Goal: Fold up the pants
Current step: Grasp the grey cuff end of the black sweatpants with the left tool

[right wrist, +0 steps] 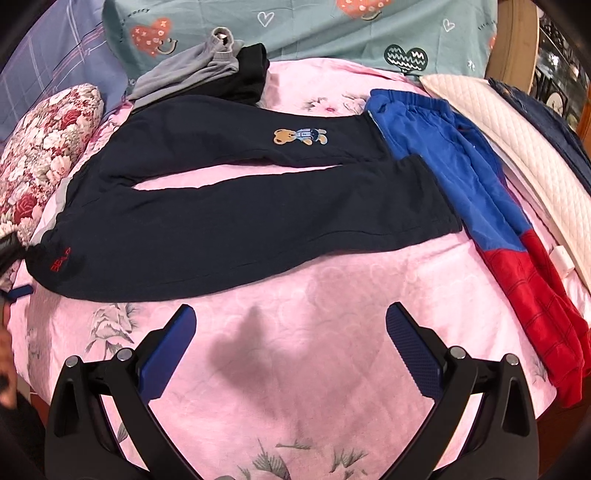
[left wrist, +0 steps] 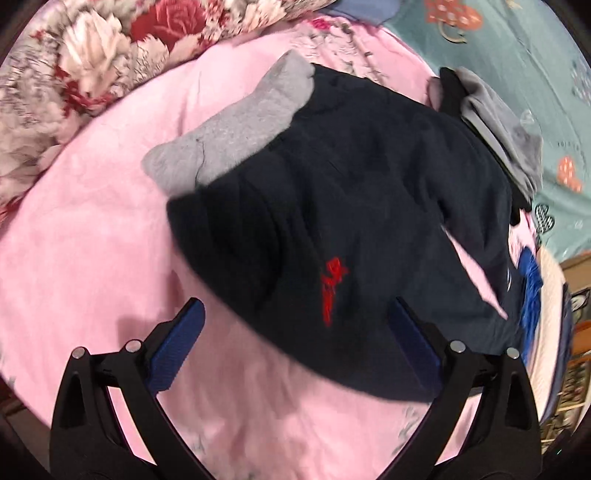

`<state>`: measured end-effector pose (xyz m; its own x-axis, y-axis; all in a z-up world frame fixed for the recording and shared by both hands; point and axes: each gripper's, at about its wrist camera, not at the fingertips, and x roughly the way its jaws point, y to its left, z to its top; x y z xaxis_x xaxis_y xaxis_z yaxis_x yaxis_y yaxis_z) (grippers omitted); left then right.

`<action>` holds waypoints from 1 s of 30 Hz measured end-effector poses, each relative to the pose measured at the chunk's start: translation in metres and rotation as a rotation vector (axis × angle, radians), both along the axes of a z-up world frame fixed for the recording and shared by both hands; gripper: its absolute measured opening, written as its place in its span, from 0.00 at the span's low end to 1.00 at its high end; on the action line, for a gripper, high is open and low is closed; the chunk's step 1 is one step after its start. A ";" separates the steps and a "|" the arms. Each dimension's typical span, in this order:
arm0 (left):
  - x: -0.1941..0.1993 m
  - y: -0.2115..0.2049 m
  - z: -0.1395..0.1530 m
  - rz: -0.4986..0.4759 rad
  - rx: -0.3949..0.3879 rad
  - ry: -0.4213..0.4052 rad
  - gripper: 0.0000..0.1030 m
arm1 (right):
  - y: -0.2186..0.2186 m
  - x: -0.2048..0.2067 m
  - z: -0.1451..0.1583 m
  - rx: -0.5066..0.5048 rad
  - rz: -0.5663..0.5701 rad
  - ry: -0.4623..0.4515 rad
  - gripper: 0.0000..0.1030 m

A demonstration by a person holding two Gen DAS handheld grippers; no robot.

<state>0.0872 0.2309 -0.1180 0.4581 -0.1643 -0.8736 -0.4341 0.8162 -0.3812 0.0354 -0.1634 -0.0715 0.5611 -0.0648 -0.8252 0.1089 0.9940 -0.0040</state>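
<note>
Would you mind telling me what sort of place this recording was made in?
Most likely a bedroom. The navy pants lie spread on a bed with a pink floral sheet, a teal heart-print pillow sits at the far edge, and a floral quilt is bunched alongside.

Navy pants (right wrist: pixel 236 210) lie flat on the pink bed (right wrist: pixel 332 332), legs spread in a narrow V, with a bear patch (right wrist: pixel 300 136) and red embroidery (right wrist: pixel 61 260) near the waistband.

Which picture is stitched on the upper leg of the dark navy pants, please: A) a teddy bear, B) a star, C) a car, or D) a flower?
A: the right wrist view shows a tan teddy bear patch on the far leg of the dark navy pants.
</note>
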 end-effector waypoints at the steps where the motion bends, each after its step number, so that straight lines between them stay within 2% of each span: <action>1: 0.006 0.006 -0.005 0.002 -0.009 0.009 0.97 | -0.002 0.000 0.001 0.002 -0.008 -0.001 0.99; 4: 0.018 0.018 -0.013 0.013 -0.037 0.015 0.94 | -0.011 0.000 0.002 0.008 -0.037 -0.005 0.99; 5: 0.020 0.021 -0.012 0.016 -0.027 0.009 0.82 | -0.015 -0.001 0.003 0.006 -0.047 -0.007 0.99; 6: 0.024 0.024 -0.013 0.018 0.001 0.015 0.57 | -0.019 -0.001 0.004 0.002 -0.057 -0.008 0.99; 8: 0.032 0.031 -0.016 0.001 0.022 0.047 0.24 | -0.029 -0.001 0.008 -0.012 -0.077 -0.015 0.99; 10: 0.031 0.038 -0.017 0.007 -0.021 0.033 0.17 | -0.045 -0.001 0.015 -0.052 -0.124 -0.034 0.99; 12: 0.028 0.043 -0.017 0.024 -0.043 0.009 0.15 | -0.064 0.002 0.024 -0.072 -0.154 -0.034 0.99; 14: 0.023 0.042 -0.016 0.042 -0.028 -0.015 0.15 | -0.086 0.010 0.027 0.018 -0.149 0.010 0.99; 15: 0.020 0.040 -0.015 0.048 -0.010 -0.030 0.15 | -0.103 0.016 0.027 0.106 -0.150 0.049 0.99; 17: 0.017 0.037 -0.015 0.043 0.019 -0.047 0.15 | -0.127 0.030 0.021 0.207 -0.174 0.117 0.99; 21: 0.017 0.031 -0.019 0.016 0.081 -0.054 0.15 | -0.161 0.057 0.001 0.309 -0.207 0.222 0.99; 24: 0.020 0.028 -0.018 0.001 0.109 -0.051 0.15 | -0.171 0.079 -0.018 0.391 -0.208 0.257 0.99; 30: 0.021 0.038 -0.019 -0.004 0.063 -0.057 0.16 | -0.186 0.111 -0.047 0.389 -0.250 0.265 0.99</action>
<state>0.1079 0.2685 -0.1371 0.5068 -0.1112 -0.8548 -0.4102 0.8410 -0.3526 0.1467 -0.3497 -0.1189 0.3364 0.1695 -0.9263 0.3878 0.8714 0.3003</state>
